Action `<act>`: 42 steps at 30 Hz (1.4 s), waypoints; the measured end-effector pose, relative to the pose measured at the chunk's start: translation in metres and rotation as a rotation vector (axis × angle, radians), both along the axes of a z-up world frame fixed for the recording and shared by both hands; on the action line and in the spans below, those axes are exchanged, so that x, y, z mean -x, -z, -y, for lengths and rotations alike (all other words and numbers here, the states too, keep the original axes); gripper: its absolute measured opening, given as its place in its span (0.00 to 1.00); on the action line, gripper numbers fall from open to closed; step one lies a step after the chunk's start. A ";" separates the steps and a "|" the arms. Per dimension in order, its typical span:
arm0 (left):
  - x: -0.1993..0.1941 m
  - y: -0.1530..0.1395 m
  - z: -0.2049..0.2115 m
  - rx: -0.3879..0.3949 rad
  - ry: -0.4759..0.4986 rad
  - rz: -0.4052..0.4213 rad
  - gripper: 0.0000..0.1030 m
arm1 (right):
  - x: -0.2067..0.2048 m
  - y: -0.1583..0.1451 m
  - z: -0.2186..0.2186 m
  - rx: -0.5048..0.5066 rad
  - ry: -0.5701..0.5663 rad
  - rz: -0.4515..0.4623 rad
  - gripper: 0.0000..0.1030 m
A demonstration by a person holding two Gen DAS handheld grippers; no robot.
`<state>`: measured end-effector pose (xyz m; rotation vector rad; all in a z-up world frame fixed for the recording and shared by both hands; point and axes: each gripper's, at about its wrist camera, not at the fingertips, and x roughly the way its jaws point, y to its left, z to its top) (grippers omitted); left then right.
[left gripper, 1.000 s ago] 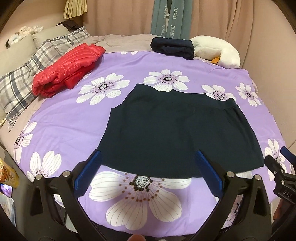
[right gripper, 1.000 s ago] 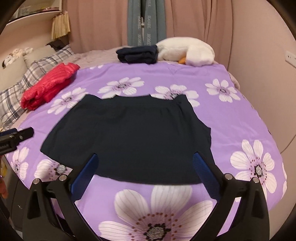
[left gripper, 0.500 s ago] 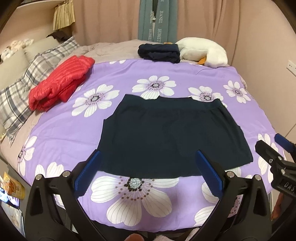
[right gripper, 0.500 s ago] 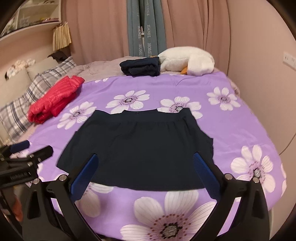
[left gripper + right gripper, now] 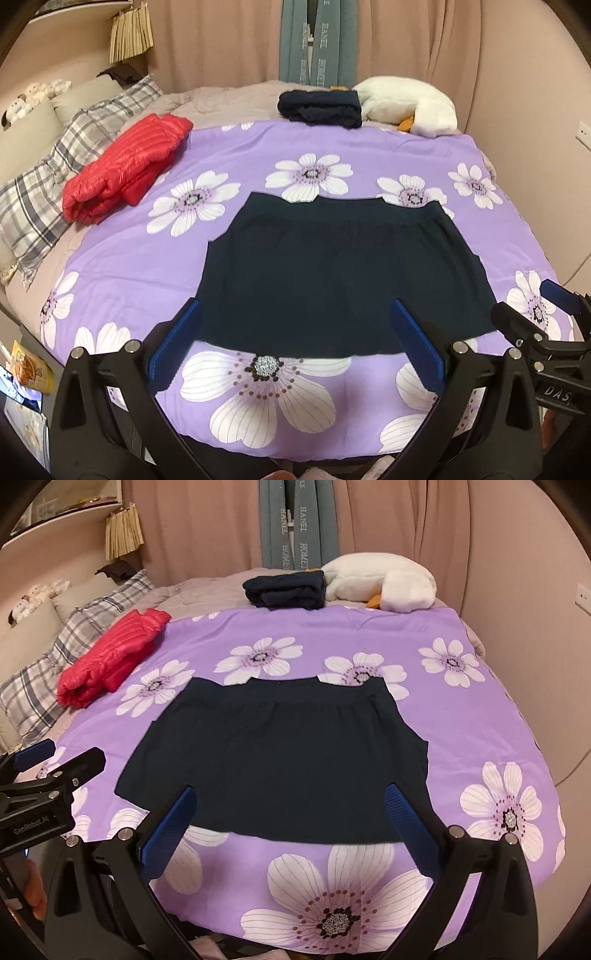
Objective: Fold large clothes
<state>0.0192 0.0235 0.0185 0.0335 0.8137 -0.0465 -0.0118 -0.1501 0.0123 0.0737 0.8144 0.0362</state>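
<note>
Dark navy fabric fills the middle of both my views: a skirt (image 5: 343,280) spread flat on the purple flowered bedspread (image 5: 147,258), waistband towards the far side, hem towards me. On my left wrist camera the left tool (image 5: 295,332) hangs over the near hem with its blue-padded fingers (image 5: 173,343) spread wide and nothing between them. I can see the right tool (image 5: 532,314) at the right edge of that view, near the skirt's right corner but apart from it. From the right wrist camera that tool (image 5: 288,812) is also wide open and empty, above the hem, and the skirt (image 5: 284,760) lies smooth beneath it. The left tool (image 5: 55,760) shows at the left edge there, just off the skirt's left corner.

Farther back, a folded red down jacket (image 5: 125,173) rests at the left of the bedspread, partly against a plaid pillow (image 5: 55,173). A folded dark garment (image 5: 321,107) sits at the far edge, touching a white plush toy (image 5: 406,103). Pink curtains (image 5: 203,524) hang behind the bed.
</note>
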 end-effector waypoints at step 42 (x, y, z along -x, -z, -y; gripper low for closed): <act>-0.006 0.024 0.004 -0.019 0.005 -0.054 0.98 | -0.009 0.026 0.000 -0.011 0.025 -0.071 0.99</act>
